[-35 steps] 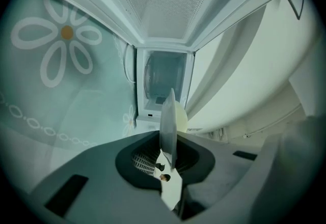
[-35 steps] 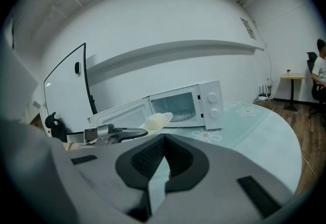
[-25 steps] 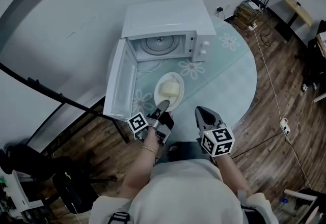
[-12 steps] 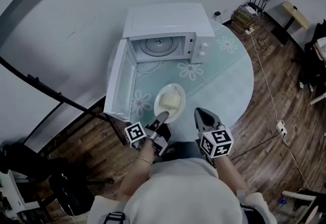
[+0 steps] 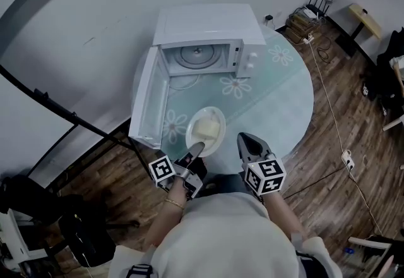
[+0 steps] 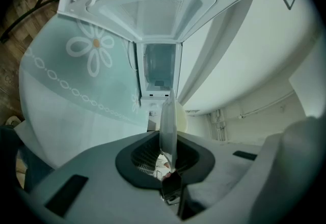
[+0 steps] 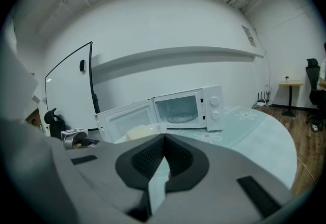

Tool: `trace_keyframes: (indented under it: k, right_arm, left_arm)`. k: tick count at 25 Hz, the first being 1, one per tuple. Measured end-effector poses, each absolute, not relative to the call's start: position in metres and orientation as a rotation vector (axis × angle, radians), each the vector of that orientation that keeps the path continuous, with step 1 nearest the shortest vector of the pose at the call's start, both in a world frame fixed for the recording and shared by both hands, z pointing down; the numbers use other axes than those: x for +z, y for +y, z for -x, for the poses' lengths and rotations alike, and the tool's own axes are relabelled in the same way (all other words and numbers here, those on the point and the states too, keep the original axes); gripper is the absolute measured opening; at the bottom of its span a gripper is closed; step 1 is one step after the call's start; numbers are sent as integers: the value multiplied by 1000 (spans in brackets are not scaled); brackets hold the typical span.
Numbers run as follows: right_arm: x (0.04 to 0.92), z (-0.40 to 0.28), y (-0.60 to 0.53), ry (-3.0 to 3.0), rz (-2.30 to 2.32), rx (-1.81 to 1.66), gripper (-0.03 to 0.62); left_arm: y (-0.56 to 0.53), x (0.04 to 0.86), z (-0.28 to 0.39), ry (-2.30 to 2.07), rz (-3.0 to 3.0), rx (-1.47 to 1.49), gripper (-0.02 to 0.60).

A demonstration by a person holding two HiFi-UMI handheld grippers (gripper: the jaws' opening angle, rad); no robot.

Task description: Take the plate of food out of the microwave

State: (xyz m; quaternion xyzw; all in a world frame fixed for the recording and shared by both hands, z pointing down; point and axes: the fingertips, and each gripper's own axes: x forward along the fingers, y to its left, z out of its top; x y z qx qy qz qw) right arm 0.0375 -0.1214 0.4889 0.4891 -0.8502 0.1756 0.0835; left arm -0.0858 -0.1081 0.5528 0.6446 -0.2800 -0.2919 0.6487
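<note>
A white plate (image 5: 205,130) with a pale yellow lump of food (image 5: 207,127) is outside the microwave (image 5: 208,33), over the round table's near part. My left gripper (image 5: 197,147) is shut on the plate's near rim. In the left gripper view the plate (image 6: 168,116) stands edge-on between the jaws, with the open microwave (image 6: 159,65) beyond it. My right gripper (image 5: 247,143) hangs to the right of the plate, jaws together with nothing held. The right gripper view shows the plate (image 7: 144,130) low at the left, in front of the empty microwave (image 7: 188,108).
The microwave door (image 5: 148,100) swings out to the left, close beside the plate. A glass turntable (image 5: 196,55) lies in the empty cavity. The table (image 5: 281,96) has a teal flowered top. Wooden floor, cables and a black stand (image 5: 69,122) surround it.
My left gripper has drawn the plate away from the microwave, nearer the table's front edge and my body. The right gripper has stayed where it was.
</note>
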Motion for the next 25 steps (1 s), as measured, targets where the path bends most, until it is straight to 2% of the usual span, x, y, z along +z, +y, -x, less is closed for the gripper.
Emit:
trace_keyframes:
  k: [25]
  right_arm:
    - [487,-30,-129,-2546,-1441,507,6]
  left_arm:
    - [-117,545,83,-626,-1478,-687,46]
